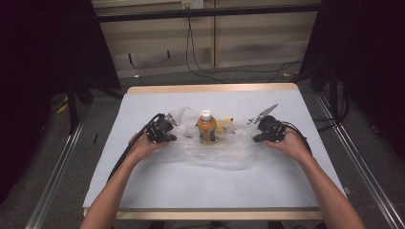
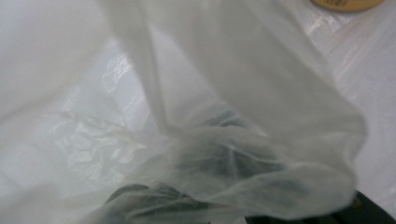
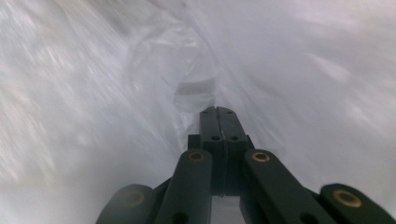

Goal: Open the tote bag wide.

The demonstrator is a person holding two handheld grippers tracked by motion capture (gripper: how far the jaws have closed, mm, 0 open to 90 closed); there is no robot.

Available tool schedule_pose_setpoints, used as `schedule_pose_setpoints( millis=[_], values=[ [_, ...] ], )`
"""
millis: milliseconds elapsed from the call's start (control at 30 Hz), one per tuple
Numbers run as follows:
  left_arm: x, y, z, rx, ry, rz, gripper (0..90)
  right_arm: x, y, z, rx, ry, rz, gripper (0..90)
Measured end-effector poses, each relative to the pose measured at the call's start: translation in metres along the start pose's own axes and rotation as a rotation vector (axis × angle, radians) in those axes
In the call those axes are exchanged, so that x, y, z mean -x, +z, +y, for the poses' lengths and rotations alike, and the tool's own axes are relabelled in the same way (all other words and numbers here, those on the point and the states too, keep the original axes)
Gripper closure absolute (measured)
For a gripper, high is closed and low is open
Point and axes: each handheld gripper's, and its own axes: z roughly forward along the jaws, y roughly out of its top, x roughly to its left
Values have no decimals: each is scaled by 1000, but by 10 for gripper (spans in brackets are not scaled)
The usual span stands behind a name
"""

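The clear plastic bag (image 1: 210,145) lies crumpled at the middle of the bench (image 1: 205,186), on its pale cover. The long axis of the bag runs across the bench, from the left gripper (image 1: 165,131) to the right gripper (image 1: 260,131). Each gripper sits at one end of the bag, level with the other.

An orange bottle (image 1: 207,126) with a white cap stands upright amid the film, midway between the two grippers. Its long axis is vertical and the cap points up. Whether the bottle stands inside the bag or on top of it cannot be told. A small yellow item (image 1: 223,125) lies just beside the bottle, on the right gripper's side.

Left gripper: in the left gripper view, a fold of bag film (image 2: 233,158) drapes over the dark jaws and hides the tips. The film bunches tightly at that point, so the jaws are read as pinching the bag.

Right gripper (image 3: 219,114): in the right gripper view, the jaws are pressed together, with bag film (image 3: 196,88) gathered at the tips. A thin layer appears pinched between them.

Each hand (image 1: 143,145) grips its gripper from behind, forearms entering from the near edge.
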Motion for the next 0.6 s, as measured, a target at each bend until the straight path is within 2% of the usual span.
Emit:
schedule_pose_setpoints(
  millis=[33,67,133,167,200,300,367,400,433,500,533,567,600],
  values=[
    [0,0,0,0,0,0,900,3,-2,-4,-4,-11,-25,900],
    [3,-4,-4,-17,14,-2,900,4,-6,-9,-17,-4,-30,900],
    [4,-5,-10,1,-16,-27,900,7,-9,-16,-8,1,-29,900],
    [4,-5,-10,1,-16,-27,900,7,-9,-16,-8,1,-29,900],
    [4,-6,-11,-1,-12,-29,900,8,-9,-18,7,-6,-32,900],
    [3,-7,-12,-8,5,-29,900,3,-9,-18,3,-24,-61,900],
    [3,-8,-15,-1,-30,-45,900,3,-9,-19,6,-18,-60,900],
    [2,-7,-15,13,-48,-43,900,3,-9,-20,25,10,-56,900],
    [1,-7,-14,11,-48,-43,900,4,-9,-21,39,1,-58,900],
    [3,-7,-11,34,-66,-66,900,5,-7,-23,88,27,-41,900],
    [3,-7,-11,34,-66,-66,900,5,-7,-23,88,27,-41,900],
    [5,-8,-9,49,-67,-63,900,5,-7,-24,108,27,-27,900],
    [9,-11,-5,80,-61,-78,900,1,-8,-21,136,31,-6,900]
  ],
)
